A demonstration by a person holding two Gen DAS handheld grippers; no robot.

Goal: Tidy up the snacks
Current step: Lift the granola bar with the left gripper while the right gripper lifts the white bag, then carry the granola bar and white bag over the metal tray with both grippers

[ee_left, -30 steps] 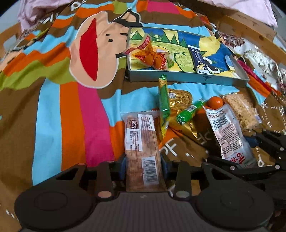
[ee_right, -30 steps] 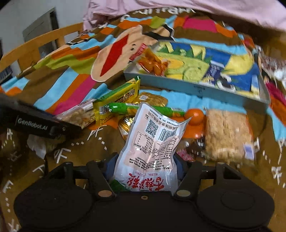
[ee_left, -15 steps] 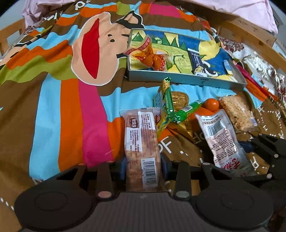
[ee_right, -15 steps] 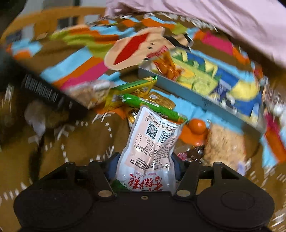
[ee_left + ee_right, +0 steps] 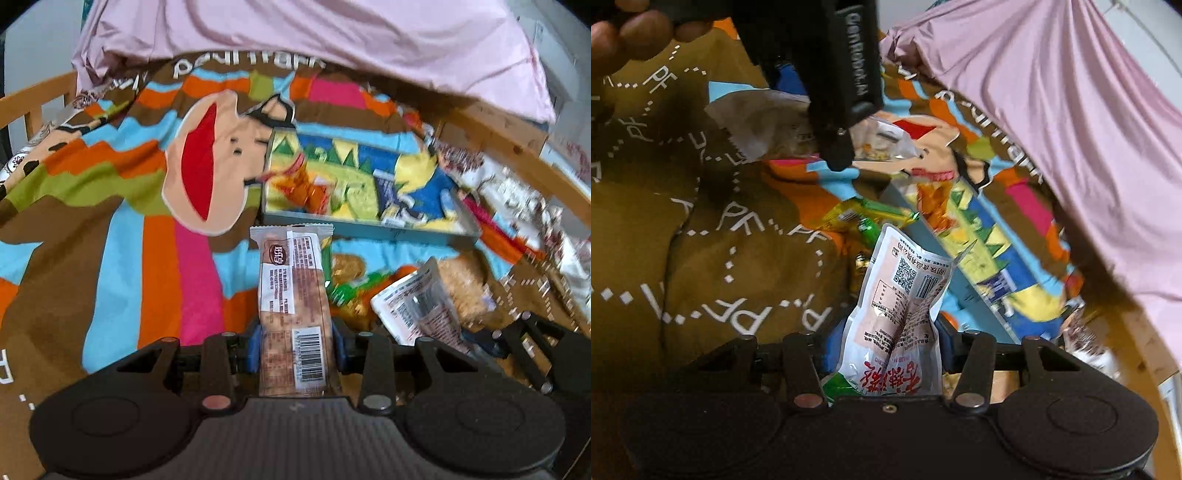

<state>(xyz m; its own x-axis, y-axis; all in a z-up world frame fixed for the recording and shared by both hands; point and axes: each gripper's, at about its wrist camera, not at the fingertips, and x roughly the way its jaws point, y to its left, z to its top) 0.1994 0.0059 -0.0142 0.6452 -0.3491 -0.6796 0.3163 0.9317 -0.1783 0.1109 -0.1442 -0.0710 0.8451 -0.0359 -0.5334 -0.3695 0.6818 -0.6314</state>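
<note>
Spreading across both views, the striped cartoon blanket (image 5: 110,229) serves as the work surface, with a pink sheet (image 5: 332,40) bunched along the top of the frame. Right of centre in the left wrist view lies the shallow tray (image 5: 369,225) with its bright printed floor, evidently the place where snacks are being gathered: an orange-wrapped snack (image 5: 303,188) and a dark blue packet (image 5: 388,188) already sit inside it. Below the tray, at lower right, loose snacks remain heaped on the blanket, so the sorting looks only partly done.

The left gripper (image 5: 295,350) is clamped on the lower end of a long biscuit packet (image 5: 291,288), barcode toward the camera, which juts straight forward toward the tray's near wall, a hold that suits laying it in flat. The right gripper (image 5: 886,354) pinches a white pouch with red lettering (image 5: 897,314) by its bottom, creasing it, its top standing up beside the tray's edge. Both packets appear lifted clear of the heap, ready for carrying over.
</note>
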